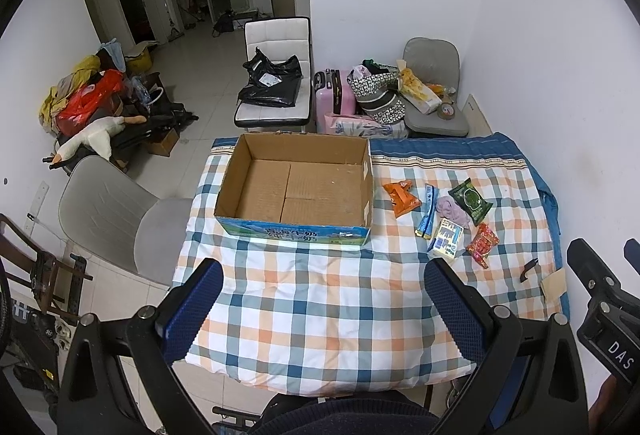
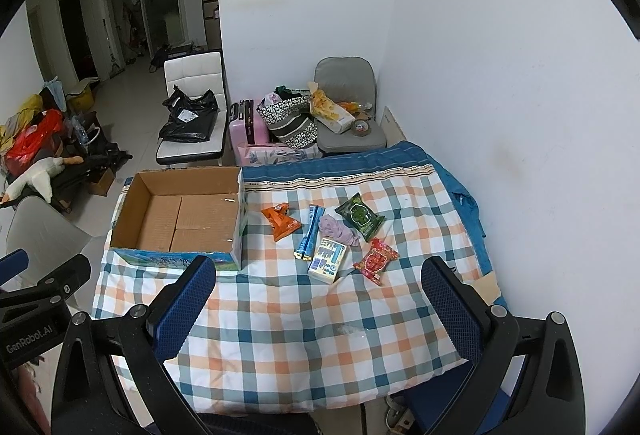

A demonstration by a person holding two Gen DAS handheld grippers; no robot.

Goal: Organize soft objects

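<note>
- Step in hand: judged as the very start. The cardboard box [image 1: 296, 191] is sitting empty at the left of the table, and all six soft items are lying loose on the checked cloth [image 1: 320, 299] to its right.
- Left gripper [image 1: 322, 305] is hovering over the near cloth, jaws standing wide apart, nothing between them. Right gripper [image 2: 316, 309] is doing likewise, jaws apart and empty.
- Items, left to right: orange packet [image 2: 281, 221] nearest the box; blue strip pack [image 2: 309, 233]; white-and-blue tissue pack [image 2: 328, 259] just in front; lilac cloth [image 2: 338, 229], touching the green packet [image 2: 359, 216]; red packet [image 2: 376, 260] nearest the right gripper.
- Next move, as a judgement: the right gripper is facing the cluster, so reaching forward, closing on one packet and carrying it left over the box wall looks sensible. The packets are lying close together, so a clean single pick calls for care.
- Surface: quilted cloth, soft, slightly rumpled, blue border running along the far edge.
- Room: grey chair [image 1: 116, 207] standing left of the table; bags piled on the floor beyond; white chair [image 1: 276, 75] holding a black bag; white wall running along the right.
</note>
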